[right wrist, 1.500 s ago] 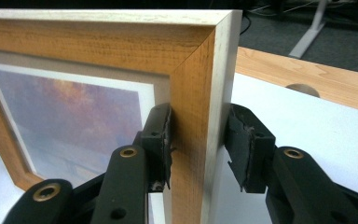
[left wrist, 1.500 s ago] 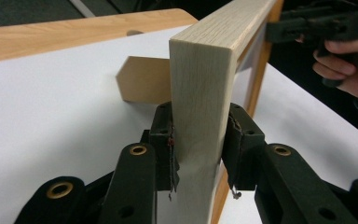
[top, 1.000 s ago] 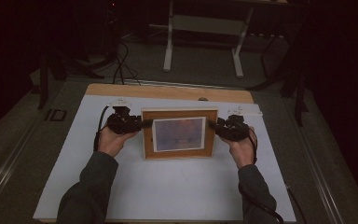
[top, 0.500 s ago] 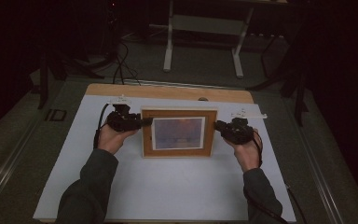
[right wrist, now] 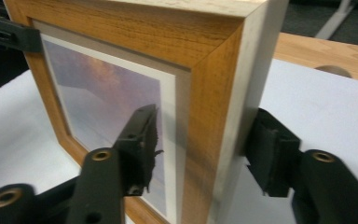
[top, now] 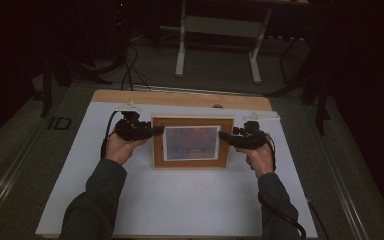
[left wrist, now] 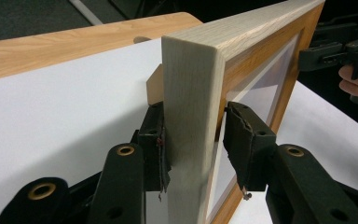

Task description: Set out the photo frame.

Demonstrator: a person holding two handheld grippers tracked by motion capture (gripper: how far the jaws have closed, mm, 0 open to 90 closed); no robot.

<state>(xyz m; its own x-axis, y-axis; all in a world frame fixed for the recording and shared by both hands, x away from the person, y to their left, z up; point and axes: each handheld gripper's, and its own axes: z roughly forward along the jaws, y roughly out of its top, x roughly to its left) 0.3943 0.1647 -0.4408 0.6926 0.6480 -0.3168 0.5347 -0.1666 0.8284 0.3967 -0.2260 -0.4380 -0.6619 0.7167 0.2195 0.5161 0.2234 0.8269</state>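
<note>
Picture frame [top: 192,142] work is partway through, by my reading. The wooden frame, with its pale purplish print behind glass, sits near the middle of the white mat [top: 180,200] on the bench [top: 180,98], a little toward twelve o'clock from the mat's centre. In the high view the left gripper [top: 152,131] meets the frame's nine o'clock side and the right gripper [top: 225,136] its three o'clock side.

In the left gripper view the jaws straddle the frame's pale outer edge; one pad lies against the back face, while the pad on the glass side seems to stand a hair off the wood (I cannot tell for certain whether it presses). In the right gripper view the jaws have just been opening, with the frame's side rail between them: a clear gap shows between the back pad and the frame, and the front pad hovers before the glass without touching. So that hand has no grip now.

Both gripper views show the frame reared up on edge rather than lying flat, so the standing-up looks done. What seems left is freeing the left side and drawing both hands clear, provided the frame stands by itself.
</note>
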